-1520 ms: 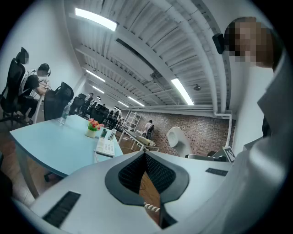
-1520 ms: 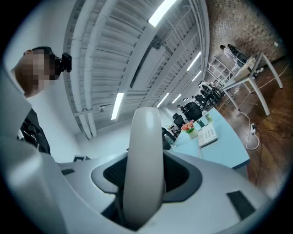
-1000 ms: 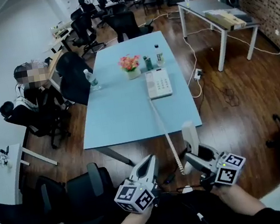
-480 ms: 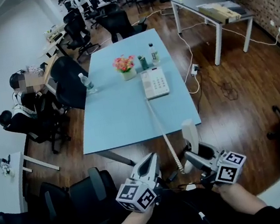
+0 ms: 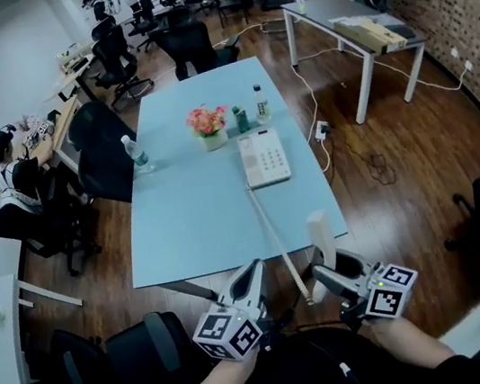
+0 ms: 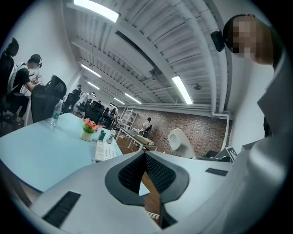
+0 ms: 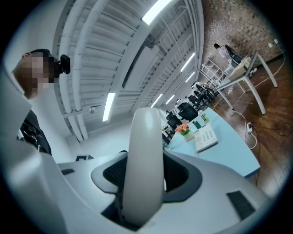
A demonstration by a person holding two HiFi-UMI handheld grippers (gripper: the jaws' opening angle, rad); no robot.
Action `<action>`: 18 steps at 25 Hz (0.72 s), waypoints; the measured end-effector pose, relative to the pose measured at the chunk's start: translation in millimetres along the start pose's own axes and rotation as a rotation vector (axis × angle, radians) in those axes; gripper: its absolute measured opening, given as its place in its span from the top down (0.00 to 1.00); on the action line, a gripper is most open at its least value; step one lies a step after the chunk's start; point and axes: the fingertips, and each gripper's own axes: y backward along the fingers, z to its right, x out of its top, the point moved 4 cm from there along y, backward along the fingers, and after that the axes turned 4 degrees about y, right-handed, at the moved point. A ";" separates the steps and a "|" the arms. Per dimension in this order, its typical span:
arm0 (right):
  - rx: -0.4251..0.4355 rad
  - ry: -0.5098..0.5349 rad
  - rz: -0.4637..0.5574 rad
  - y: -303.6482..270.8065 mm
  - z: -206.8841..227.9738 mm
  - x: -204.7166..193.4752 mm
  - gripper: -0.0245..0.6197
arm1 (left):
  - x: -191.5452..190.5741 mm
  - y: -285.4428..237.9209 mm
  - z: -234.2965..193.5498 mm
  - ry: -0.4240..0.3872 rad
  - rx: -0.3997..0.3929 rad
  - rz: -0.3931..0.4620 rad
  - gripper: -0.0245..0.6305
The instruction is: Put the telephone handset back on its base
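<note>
one handset (image 5: 321, 235) stands upright in the right gripper (image 5: 324, 271), jaws clamped on its lower half. base (image 5: 264, 157) lies at roughly 11 o'clock, well apart, on the blue table (image 5: 190, 222), long axis toward 12. left gripper (image 5: 252, 277) looks closed, empty.

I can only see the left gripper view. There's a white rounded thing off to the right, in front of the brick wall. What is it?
Observer: That's the telephone handset. The right gripper view shows the right hand-held gripper clamped on it.
Operator: Is it attached to anything?
Observer: Yes. In the head view a cord runs from the telephone base off the near edge of the table to the handset.
Operator: Is its place on the base free?
Observer: From above, nothing lies on the base.
</note>
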 end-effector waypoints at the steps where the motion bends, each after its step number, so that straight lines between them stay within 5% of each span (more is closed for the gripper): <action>1: -0.001 0.003 -0.002 -12.6 1.8 4.4 0.60 | 10.2 -3.3 -11.9 0.002 0.003 0.011 0.97; 9: -0.026 0.041 -0.007 -121.3 18.5 37.5 0.60 | 83.7 -27.5 -109.9 0.015 0.012 0.080 0.97; 18: -0.141 0.009 0.004 -220.9 57.2 35.0 0.60 | 118.0 -47.8 -197.8 -0.076 -0.049 0.004 0.97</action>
